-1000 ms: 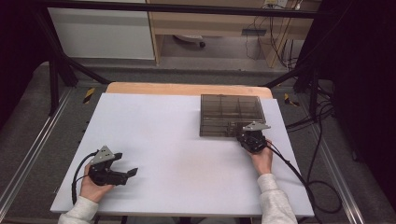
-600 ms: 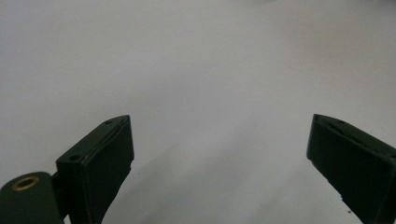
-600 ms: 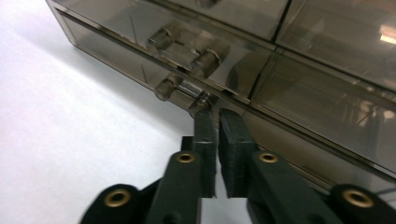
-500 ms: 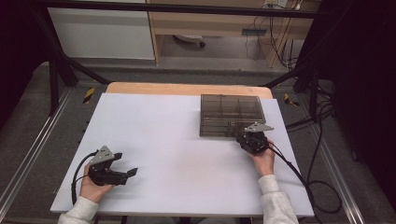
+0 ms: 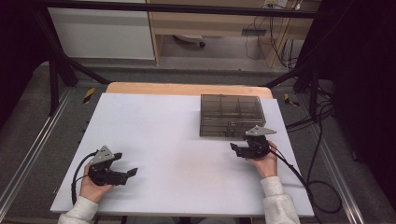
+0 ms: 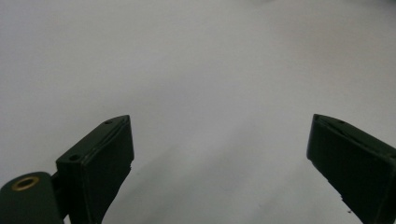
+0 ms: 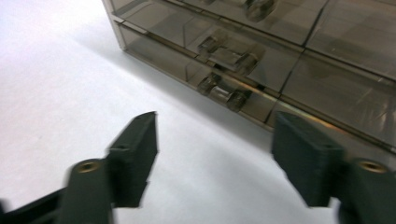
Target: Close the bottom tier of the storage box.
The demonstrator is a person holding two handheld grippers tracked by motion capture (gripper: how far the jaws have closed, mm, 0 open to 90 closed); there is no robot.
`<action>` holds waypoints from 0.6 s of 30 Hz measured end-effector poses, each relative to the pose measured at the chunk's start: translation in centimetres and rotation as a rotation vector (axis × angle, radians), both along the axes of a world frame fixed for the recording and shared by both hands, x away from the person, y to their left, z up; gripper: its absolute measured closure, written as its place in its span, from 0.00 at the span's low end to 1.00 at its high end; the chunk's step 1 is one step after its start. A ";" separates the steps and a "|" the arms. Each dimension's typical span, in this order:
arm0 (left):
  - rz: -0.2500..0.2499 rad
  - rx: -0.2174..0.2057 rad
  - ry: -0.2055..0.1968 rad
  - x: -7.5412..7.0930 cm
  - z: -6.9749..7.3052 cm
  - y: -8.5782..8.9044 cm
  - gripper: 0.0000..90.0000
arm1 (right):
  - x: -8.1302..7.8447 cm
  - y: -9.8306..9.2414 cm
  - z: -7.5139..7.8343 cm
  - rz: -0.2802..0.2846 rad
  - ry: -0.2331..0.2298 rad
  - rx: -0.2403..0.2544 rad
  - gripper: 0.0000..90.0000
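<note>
The clear box (image 5: 231, 115) lies just ahead of the right gripper (image 5: 239, 148), whose empty jaws have just been opening, latch (image 7: 224, 65) facing them.

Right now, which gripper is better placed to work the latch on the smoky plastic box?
Right. The right gripper sits just in front of the compartment box, jaws open and just opened wider, nothing between them, facing its front latch. The left gripper rests far off on bare table.
</note>
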State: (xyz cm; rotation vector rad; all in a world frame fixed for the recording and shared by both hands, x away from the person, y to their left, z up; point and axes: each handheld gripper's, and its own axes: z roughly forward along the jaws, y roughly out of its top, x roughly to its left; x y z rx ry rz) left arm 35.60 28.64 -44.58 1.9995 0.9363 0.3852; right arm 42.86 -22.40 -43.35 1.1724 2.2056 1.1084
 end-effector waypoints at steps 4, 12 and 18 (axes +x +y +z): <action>0.001 0.001 0.001 0.0 -0.1 0.0 0.08 | -0.6 0.1 0.1 0.002 -0.005 -0.020 0.23; 0.000 0.002 0.002 0.0 -0.1 0.0 0.08 | -2.0 -0.3 0.5 -0.001 -0.027 0.000 0.08; -0.003 0.005 0.002 0.0 -0.1 -0.1 0.08 | -3.2 -0.8 0.4 0.019 -0.040 0.001 0.04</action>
